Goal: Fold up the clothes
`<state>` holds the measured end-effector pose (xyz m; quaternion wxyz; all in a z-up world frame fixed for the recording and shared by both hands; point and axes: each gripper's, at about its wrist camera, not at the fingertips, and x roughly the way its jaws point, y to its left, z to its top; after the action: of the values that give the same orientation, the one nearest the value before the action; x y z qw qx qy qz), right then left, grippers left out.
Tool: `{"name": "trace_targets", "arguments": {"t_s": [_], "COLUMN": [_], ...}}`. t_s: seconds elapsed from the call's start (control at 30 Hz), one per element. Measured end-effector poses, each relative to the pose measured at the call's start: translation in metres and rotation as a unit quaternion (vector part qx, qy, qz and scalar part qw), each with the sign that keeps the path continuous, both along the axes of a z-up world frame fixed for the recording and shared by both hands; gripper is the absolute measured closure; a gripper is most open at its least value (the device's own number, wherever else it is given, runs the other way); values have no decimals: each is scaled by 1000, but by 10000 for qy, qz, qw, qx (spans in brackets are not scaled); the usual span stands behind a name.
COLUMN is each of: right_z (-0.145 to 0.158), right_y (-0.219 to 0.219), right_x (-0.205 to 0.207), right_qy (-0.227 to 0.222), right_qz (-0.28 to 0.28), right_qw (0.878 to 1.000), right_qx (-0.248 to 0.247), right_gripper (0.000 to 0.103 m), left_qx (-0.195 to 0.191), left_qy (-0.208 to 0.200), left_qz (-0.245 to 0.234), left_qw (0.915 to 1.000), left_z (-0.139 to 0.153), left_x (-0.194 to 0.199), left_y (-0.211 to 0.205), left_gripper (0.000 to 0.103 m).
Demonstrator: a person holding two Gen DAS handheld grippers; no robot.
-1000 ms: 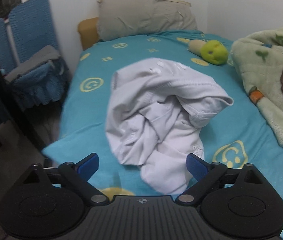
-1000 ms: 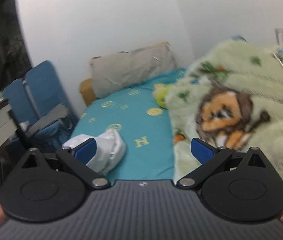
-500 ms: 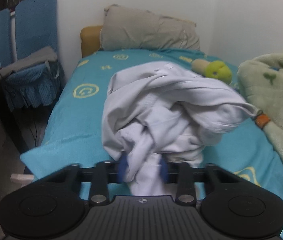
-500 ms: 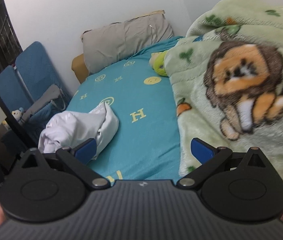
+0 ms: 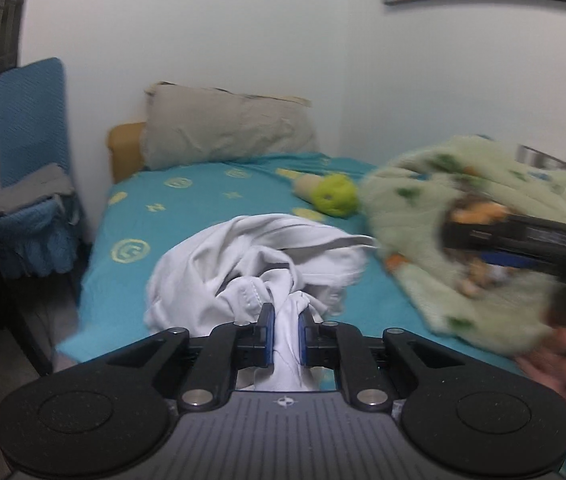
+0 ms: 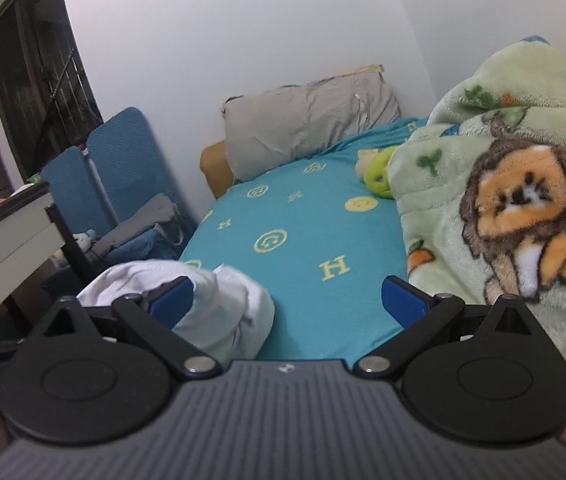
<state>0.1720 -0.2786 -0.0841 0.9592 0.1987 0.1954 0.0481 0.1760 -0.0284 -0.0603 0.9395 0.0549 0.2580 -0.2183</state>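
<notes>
Gripping a bunched end of the white garment (image 5: 251, 264) in the left gripper (image 5: 283, 334), with the right gripper (image 6: 287, 304) spread wide over the bed.

Left wrist view: blue pads (image 5: 267, 334) pressed close on a twisted strip of white cloth, the rest of the garment heaped just ahead on the teal sheet (image 5: 155, 216); farther ahead a green plush toy (image 5: 333, 199) and a grey pillow (image 5: 227, 132) against the wall; off to the right a green lion blanket (image 5: 463, 272), blurred, with the other gripper's dark body crossing it; off to the left a blue chair (image 5: 27, 136). Right wrist view: fingers far apart and holding nothing, the left pad (image 6: 171, 306) overlapping the crumpled garment (image 6: 227, 312) ahead-left, bare sheet (image 6: 315, 240) between the fingers, blanket (image 6: 523, 200) to the right, pillow (image 6: 307, 120) far ahead.
</notes>
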Motion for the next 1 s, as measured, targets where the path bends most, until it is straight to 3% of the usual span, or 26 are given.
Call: {"name": "trace_targets", "arguments": {"t_s": [0.13, 0.27, 0.3, 0.47, 0.6, 0.87, 0.93, 1.0], "right_z": [-8, -21, -23, -29, -41, -44, -45, -45], "right_y": [6, 20, 24, 36, 35, 23, 23, 24], "right_x": [-6, -9, -9, -3, 10, 14, 16, 16], "right_qy": [491, 888, 946, 1033, 1289, 1369, 1417, 1418], "right_qz": [441, 779, 838, 912, 965, 727, 737, 806], "right_qw": [9968, 9903, 9894, 9889, 9849, 9843, 9834, 9827], "right_qx": [446, 730, 709, 549, 636, 848, 855, 874], "right_gripper": [6, 26, 27, 32, 36, 36, 36, 36], "left_qx": [164, 381, 424, 375, 436, 1590, 1571, 1309], "left_qy": [518, 800, 786, 451, 339, 556, 630, 676], "left_qz": [-85, -185, -231, -404, -256, 394, 567, 666], "left_qw": [9985, 9959, 9957, 9975, 9981, 9849, 9839, 9868], "left_z": [-14, -31, -32, -23, -20, -44, -46, -44], "left_x": [-32, -34, -35, -52, -53, -35, -28, -22], "left_y": [-5, -8, -8, -4, -1, -1, 6, 13], "left_gripper": [90, 88, 86, 57, 54, 52, 52, 53]}}
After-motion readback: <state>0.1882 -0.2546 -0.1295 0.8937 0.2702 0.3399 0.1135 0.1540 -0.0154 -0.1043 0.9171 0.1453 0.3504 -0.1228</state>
